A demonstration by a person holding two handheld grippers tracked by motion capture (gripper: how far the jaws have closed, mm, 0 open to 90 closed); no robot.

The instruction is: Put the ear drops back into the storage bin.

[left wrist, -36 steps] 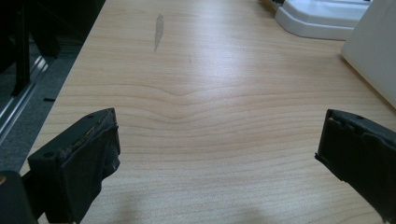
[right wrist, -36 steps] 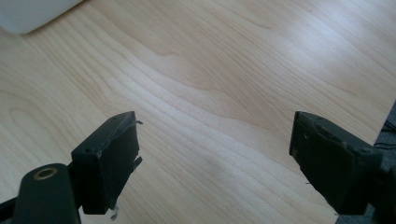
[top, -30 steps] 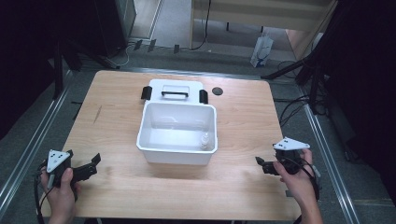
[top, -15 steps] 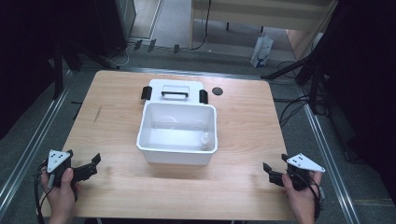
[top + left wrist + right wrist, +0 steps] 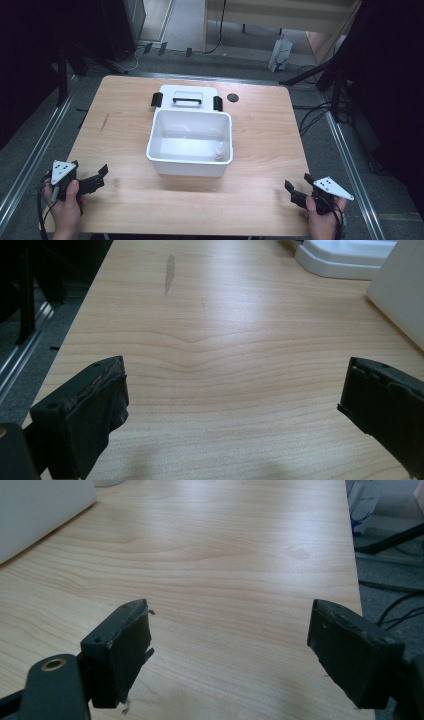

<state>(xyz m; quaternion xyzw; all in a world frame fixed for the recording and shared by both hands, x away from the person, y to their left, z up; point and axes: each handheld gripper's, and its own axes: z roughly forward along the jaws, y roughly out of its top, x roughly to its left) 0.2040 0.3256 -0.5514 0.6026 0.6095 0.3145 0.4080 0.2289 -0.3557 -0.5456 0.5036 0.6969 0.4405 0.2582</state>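
Pale wooden tabletop (image 5: 125,100) under a dim workshop, dark floor and cables beyond. Taken as landmark: white plastic bin (image 5: 190,162), sitting at mid-table, open side up.

Well to the left of the bin, near the front edge: left gripper (image 5: 98,177), jaws parted wide, nothing between, only bare wood showing past them in the left gripper view (image 5: 235,405), with the bin's wall (image 5: 400,295) off to that view's right.

Touching or just behind the bin's far rim: white lid (image 5: 187,98), lying flat, with a dark bar handle on top and a black latch at each end. Inside the bin, in the front right corner: small white bottle (image 5: 219,151), upright, hard to make out in detail. Behind the bin and a little to the right: dark round spot (image 5: 232,97), perhaps a hole or cap, cannot tell.

Well to the right of the bin, near the front corner: right gripper (image 5: 294,191), jaws likewise spread, holding nothing, wood grain between them in the right gripper view (image 5: 230,645).

Probably light and rigid, both bin and lid; smooth plastic, likely slippery under the pads. Best hold on the lid: the bar handle, narrow enough to pinch. For the bin: the thin rim wall, one side each. Bottle likely to topple if the bin tilts.
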